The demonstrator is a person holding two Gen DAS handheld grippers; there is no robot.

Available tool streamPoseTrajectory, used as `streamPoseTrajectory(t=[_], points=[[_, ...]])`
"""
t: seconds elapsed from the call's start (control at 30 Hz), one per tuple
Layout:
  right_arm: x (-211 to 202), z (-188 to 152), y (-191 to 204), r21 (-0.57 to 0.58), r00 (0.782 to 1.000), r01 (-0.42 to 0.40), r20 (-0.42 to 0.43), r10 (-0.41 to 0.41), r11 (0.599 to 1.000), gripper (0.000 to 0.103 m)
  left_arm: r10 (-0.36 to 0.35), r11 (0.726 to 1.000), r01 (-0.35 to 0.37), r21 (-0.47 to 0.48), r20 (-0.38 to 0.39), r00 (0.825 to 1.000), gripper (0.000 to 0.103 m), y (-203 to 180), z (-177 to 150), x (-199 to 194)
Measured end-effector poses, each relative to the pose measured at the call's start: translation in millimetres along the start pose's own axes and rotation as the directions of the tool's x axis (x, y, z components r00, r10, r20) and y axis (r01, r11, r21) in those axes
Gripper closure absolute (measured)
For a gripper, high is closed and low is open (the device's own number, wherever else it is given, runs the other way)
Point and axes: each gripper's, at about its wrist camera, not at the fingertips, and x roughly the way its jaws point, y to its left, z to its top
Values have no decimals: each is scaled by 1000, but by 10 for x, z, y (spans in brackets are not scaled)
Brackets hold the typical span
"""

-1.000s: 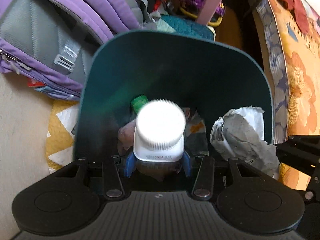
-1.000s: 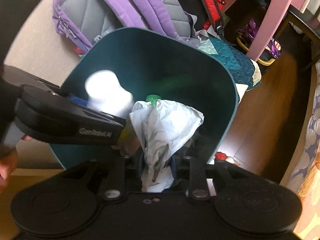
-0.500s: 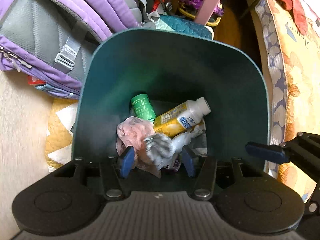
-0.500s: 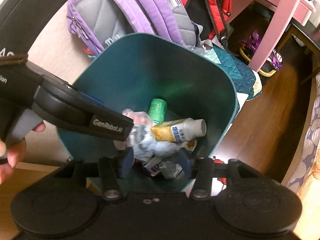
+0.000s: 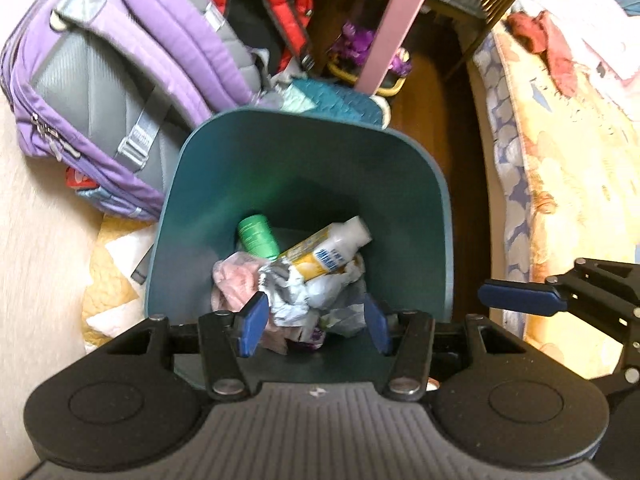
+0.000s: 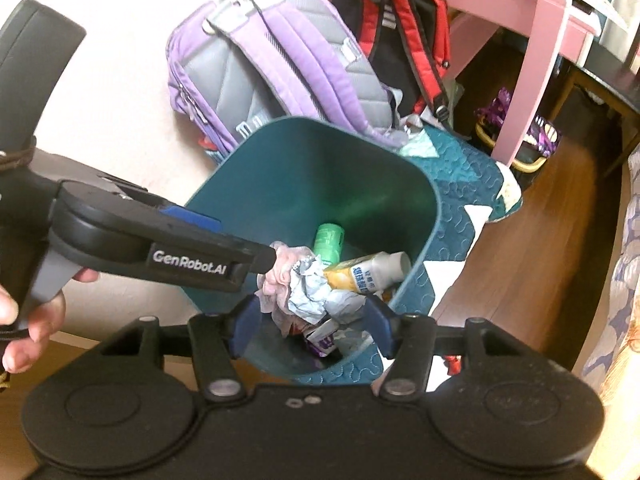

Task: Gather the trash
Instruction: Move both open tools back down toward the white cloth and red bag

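A dark teal trash bin point(image 5: 400, 184) point(image 6: 248, 184) stands on the floor below both grippers. Inside lie a yellow-and-white bottle point(image 5: 332, 248) point(image 6: 366, 272), a green bottle point(image 5: 258, 236) point(image 6: 329, 240), crumpled grey-white paper point(image 5: 292, 292) point(image 6: 316, 292) and a pink wad point(image 5: 236, 280) point(image 6: 286, 268). My left gripper point(image 5: 314, 324) is open and empty above the bin's near rim. My right gripper point(image 6: 314, 330) is open and empty above the bin. The left gripper's body also shows in the right wrist view point(image 6: 160, 248), and a right finger point(image 5: 520, 298) shows in the left wrist view.
A purple and grey backpack point(image 5: 112, 80) point(image 6: 272, 68) leans behind the bin, with a red and black backpack point(image 6: 404, 32) beside it. A pink table leg point(image 5: 396, 24) point(image 6: 524, 80), a teal quilted mat point(image 6: 460, 208) and a floral blanket point(image 5: 560, 160) lie to the right.
My left gripper let go of the white-capped bottle and my right let go of the crumpled paper. Both now lie in the bin. Both grippers have risen higher above it.
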Motion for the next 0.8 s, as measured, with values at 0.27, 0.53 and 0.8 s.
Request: streamPoseTrajectory(t=[0.27,0.53,0.8], points=[[-403,-169,-233,-1,998,15,59,-15,1000,40,-41,999,38,38,62,997,52,-378,-92,-279],[-746,-469,-714,42,995,23,98,-27,999,26,-41,996,31,79,122,992,30,-918,-209,-347],[-926,-932,-1452,119,994,27,100,-39,993,13,-71,995,61,82,124,990,29,-1506,-285,-140]])
